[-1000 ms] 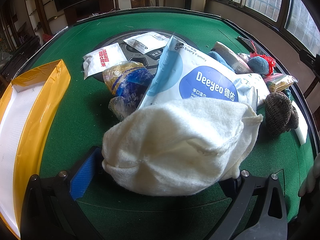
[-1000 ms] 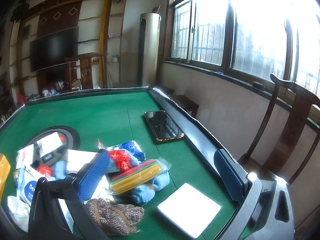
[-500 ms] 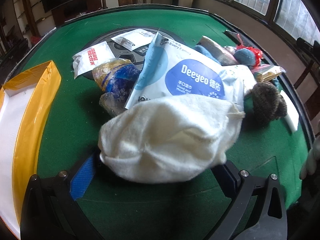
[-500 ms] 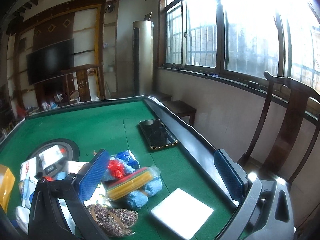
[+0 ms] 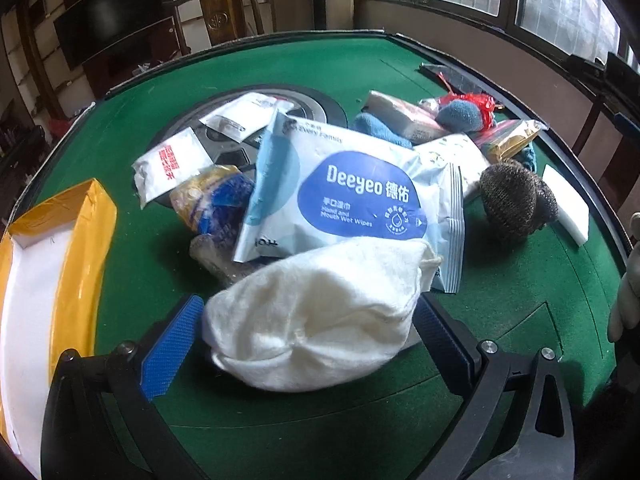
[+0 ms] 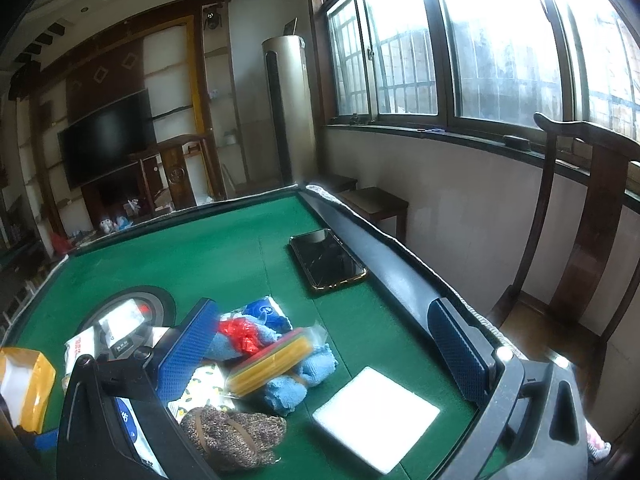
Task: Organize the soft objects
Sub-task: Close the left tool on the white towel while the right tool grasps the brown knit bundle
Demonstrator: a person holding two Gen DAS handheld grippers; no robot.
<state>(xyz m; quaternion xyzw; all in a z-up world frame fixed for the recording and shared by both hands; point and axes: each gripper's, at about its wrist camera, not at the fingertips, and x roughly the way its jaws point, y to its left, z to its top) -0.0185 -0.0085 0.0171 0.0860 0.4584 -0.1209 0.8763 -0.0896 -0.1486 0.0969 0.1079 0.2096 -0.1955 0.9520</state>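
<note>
The left gripper (image 5: 304,332) still clenches the white towel (image 5: 316,316) between its blue pads (image 5: 170,344), but the bundle now sits lower and smaller in the left wrist view than a second ago, uncovering more of the wipes pack (image 5: 352,200) behind it. The towel hangs above the near edge of the green table (image 5: 320,68), just in front of the pile. The pack reads "Deeyeo" with Chinese characters and "Hand and Mouth Wet Wipes"; "Every Family" runs along its top. A white sachet (image 5: 170,164) beside it carries red Chinese print too small to read. The yellow box (image 5: 60,264) lies at the table's left edge. The right gripper (image 6: 332,344) is released, jaws wide apart and holding nothing, raised over the right edge; its view has tilted higher than before. Below it lie a brown knit (image 6: 234,436), blue cloths (image 6: 296,380), a white pad (image 6: 376,420) and a phone (image 6: 326,260) by the right rim.
</note>
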